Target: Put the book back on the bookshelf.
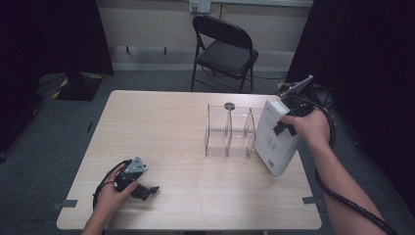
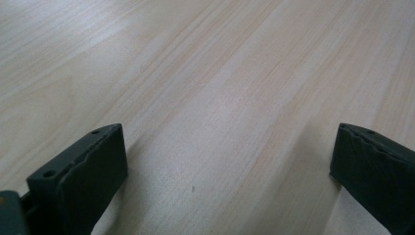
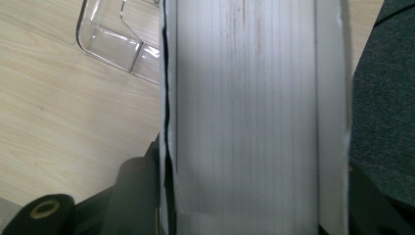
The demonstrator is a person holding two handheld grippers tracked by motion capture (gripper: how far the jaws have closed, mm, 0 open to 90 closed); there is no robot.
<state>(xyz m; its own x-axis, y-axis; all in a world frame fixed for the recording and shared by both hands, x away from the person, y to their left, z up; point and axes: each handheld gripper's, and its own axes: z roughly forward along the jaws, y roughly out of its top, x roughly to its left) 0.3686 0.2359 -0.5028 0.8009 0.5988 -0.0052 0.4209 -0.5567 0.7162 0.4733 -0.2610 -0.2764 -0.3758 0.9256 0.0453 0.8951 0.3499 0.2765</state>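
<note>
Closest to the high camera, the left gripper [image 1: 147, 190] rests low on the wooden table [image 1: 161, 122] near its front edge, held in the person's left hand [image 1: 111, 192]; its own view shows both black jaws spread wide with bare wood grain between them, grasping nothing. Well apart from it, off to its far side, the right gripper [image 1: 286, 122] is clenched on a white book [image 1: 276, 142], jaws pressing its two covers, page edges facing that gripper's camera. This book hangs tilted, its lower corner at the table's right edge. Just beside the book, on the side toward the left gripper, stands a clear acrylic divider rack [image 1: 230, 132].
</note>
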